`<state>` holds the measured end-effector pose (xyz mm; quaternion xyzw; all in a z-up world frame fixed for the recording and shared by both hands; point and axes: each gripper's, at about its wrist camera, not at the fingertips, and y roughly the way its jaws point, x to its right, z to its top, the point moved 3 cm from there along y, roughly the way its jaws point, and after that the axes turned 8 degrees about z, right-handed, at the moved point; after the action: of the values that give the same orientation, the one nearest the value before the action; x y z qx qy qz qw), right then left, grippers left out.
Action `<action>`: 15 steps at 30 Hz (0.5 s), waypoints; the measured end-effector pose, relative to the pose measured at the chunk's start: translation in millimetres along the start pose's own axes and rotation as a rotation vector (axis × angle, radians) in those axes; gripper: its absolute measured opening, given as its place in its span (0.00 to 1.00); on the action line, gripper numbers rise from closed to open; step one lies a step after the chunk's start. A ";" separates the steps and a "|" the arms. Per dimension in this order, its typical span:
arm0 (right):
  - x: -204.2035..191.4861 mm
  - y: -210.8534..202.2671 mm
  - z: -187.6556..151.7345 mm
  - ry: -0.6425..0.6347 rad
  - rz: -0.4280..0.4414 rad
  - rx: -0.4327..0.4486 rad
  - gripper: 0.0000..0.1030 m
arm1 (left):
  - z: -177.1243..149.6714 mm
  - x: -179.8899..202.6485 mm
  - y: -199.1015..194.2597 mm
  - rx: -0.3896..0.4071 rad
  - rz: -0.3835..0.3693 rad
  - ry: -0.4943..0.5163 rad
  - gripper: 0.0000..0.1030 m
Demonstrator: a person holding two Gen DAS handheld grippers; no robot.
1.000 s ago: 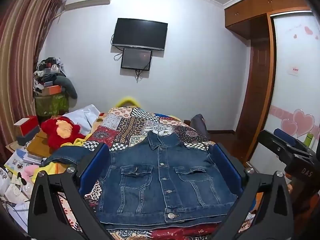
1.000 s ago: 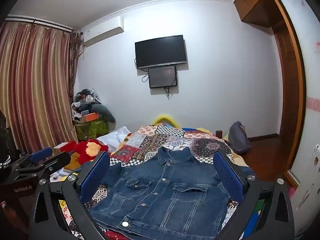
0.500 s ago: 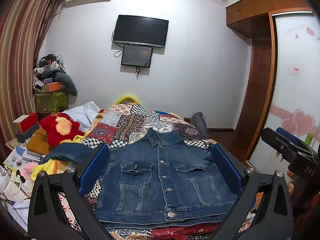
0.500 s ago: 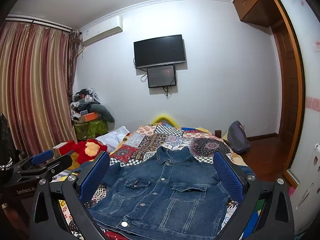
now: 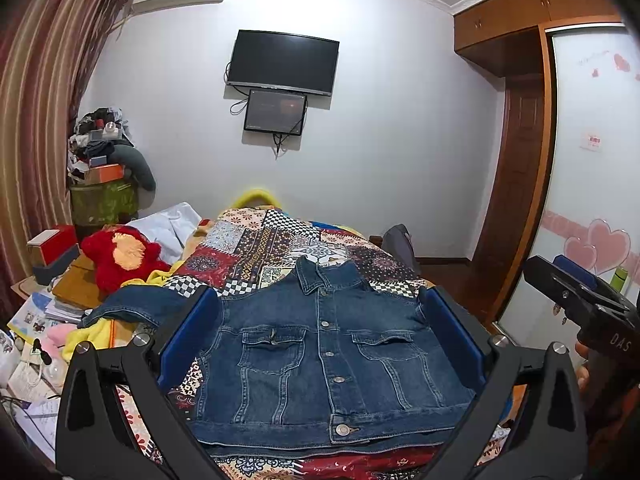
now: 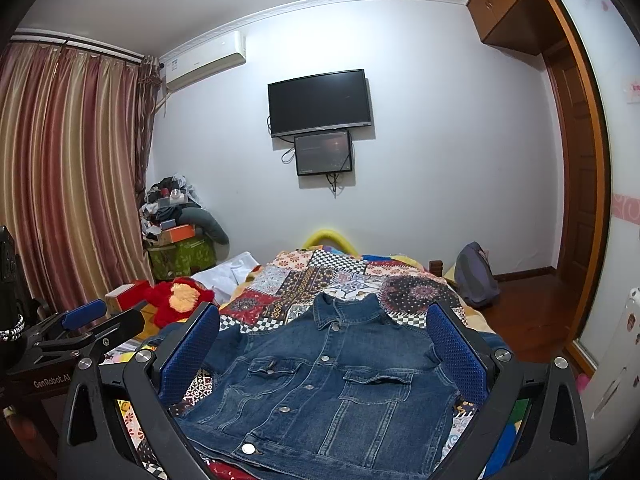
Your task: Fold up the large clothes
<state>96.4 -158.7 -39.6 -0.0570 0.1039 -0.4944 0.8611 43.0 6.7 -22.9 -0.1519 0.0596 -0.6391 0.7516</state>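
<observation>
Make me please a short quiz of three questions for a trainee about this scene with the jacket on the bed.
1. True or false: the denim jacket lies buttoned, front up, on the patchwork quilt.
2. Which sleeve shows spread outward in the left wrist view: A) the one toward the red plush toy, B) the one toward the wardrobe?
3. Fill in: both the left gripper and the right gripper are ____ and hold nothing.

Key: 1 true; 2 A; 3 open.
</observation>
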 end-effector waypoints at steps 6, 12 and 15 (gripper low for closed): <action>-0.5 -0.4 0.7 0.000 0.000 0.000 1.00 | 0.9 0.0 0.0 0.000 0.000 0.001 1.00; -0.7 -0.7 1.3 0.000 -0.001 -0.001 1.00 | 1.1 0.1 0.1 0.000 0.001 0.001 1.00; 1.8 -1.1 -0.1 0.004 0.000 0.000 1.00 | 0.9 0.0 0.0 -0.001 -0.001 -0.001 1.00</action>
<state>96.3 -160.9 -39.6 -0.0562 0.1056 -0.4944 0.8610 43.2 6.8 -22.1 -0.1525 0.0597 -0.6392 0.7514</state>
